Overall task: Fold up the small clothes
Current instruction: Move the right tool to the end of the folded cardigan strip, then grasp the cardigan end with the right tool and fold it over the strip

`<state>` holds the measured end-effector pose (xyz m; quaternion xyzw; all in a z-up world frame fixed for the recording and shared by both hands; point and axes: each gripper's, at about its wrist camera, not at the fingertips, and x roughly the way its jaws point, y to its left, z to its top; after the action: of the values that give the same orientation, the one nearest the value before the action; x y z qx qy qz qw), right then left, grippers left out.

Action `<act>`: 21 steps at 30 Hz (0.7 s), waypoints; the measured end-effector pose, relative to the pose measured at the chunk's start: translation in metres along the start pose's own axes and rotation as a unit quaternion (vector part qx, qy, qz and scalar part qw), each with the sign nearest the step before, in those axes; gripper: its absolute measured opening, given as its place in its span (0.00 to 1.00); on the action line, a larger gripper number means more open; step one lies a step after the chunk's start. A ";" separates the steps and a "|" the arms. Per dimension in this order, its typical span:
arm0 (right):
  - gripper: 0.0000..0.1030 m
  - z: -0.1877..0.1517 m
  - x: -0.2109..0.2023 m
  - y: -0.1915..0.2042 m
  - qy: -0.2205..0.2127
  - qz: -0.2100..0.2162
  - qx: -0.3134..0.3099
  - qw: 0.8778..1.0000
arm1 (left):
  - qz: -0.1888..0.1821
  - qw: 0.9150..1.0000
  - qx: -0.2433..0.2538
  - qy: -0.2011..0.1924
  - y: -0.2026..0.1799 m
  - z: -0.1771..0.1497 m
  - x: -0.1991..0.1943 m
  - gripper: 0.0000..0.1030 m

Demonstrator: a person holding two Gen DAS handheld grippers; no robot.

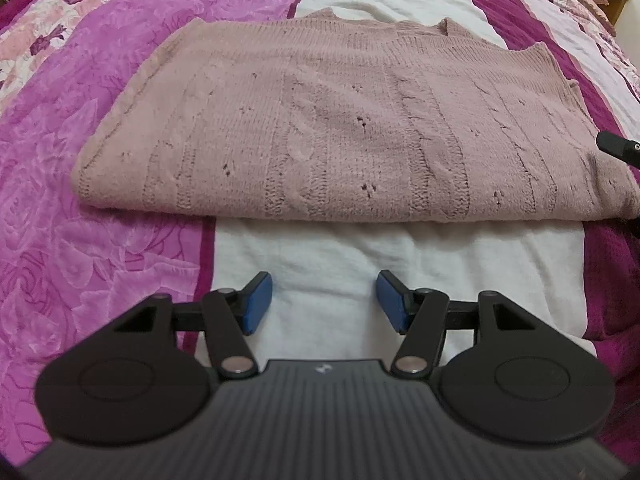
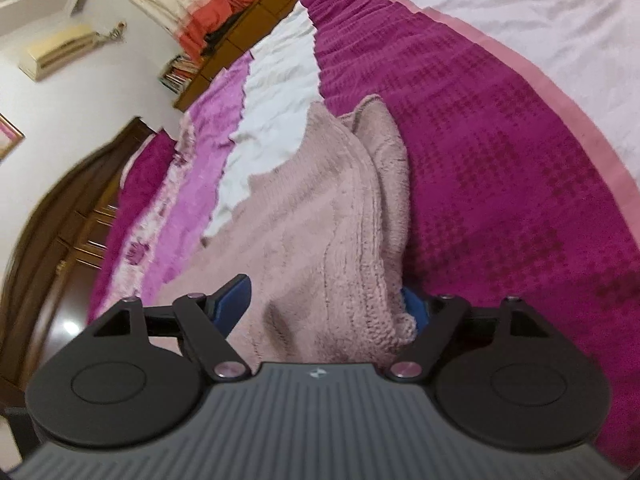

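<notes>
One thick pink sweater (image 1: 340, 120), soft and floppy, lies half folded; best taken at its corners. Left gripper (image 1: 324, 300) hangs spread and empty at its six o'clock edge; right gripper (image 2: 328, 304) has knit between spread jaws at the three o'clock end, the pinch unclear.

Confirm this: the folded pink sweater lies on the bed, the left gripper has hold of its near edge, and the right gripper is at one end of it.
Not quite. The left gripper holds nothing: the left wrist view shows its jaws open over the bare white strip of the bed, short of the sweater's near edge. The rest stands: the sweater is folded on the bed, with the right gripper at one end.
</notes>
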<state>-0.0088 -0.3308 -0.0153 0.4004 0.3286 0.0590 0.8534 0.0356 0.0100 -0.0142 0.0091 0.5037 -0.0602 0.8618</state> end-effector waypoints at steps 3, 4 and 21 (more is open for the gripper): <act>0.58 0.000 -0.001 -0.002 -0.009 0.017 0.014 1.000 | -0.003 1.000 -0.003 0.001 0.001 0.000 0.001 0.58; 0.57 0.000 -0.001 -0.003 -0.013 0.019 0.019 1.000 | -0.003 1.000 -0.003 0.001 0.002 0.000 0.001 0.58; 0.62 0.004 0.016 -0.012 -0.043 -0.009 0.094 0.995 | -0.008 1.000 0.002 -0.002 0.003 -0.001 -0.001 0.59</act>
<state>0.0043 -0.3353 -0.0308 0.4783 0.2990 0.0030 0.8258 0.0349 0.0130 -0.0142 0.0068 0.5017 -0.0680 0.8623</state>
